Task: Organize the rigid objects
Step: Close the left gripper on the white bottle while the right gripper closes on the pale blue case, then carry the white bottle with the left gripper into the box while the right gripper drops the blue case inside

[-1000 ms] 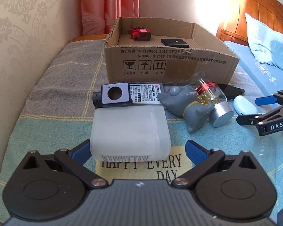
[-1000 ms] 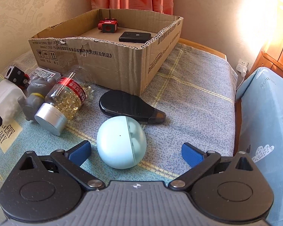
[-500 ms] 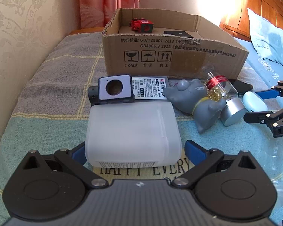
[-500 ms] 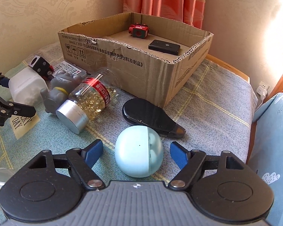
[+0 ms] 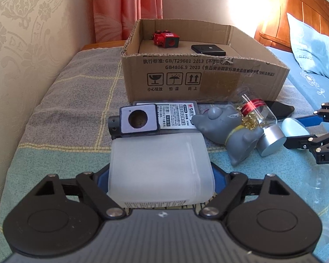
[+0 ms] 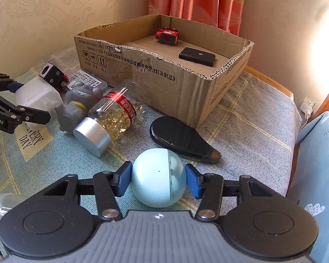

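A white translucent plastic box [image 5: 160, 162] lies on the bedspread between the pads of my left gripper [image 5: 161, 179]. Its jaws are closing, and both blue pads touch the box's sides. My right gripper [image 6: 159, 179] is shut on a pale blue egg-shaped case [image 6: 158, 177], one pad on each side. An open cardboard box [image 5: 186, 74] stands behind, holding a red toy block [image 5: 166, 39] and a flat black device [image 5: 208, 50]. From the right wrist view, the left gripper [image 6: 33, 102] straddles the white box [image 6: 37, 94].
Loose between the grippers lie a black-and-white block [image 5: 138, 121], a labelled pack [image 5: 179, 115], a grey figure [image 6: 79, 103], a capsule bottle [image 6: 111, 118] and a flat black case [image 6: 179, 138]. A clear cup [image 6: 2, 203] sits near left. There is wall on the left and a blue-sheeted bed [image 6: 318, 175] on the right.
Both grippers have closed in: the left pads moved onto the white box's sides, and the right pads came together onto the pale blue case. The right view has also rolled slightly.
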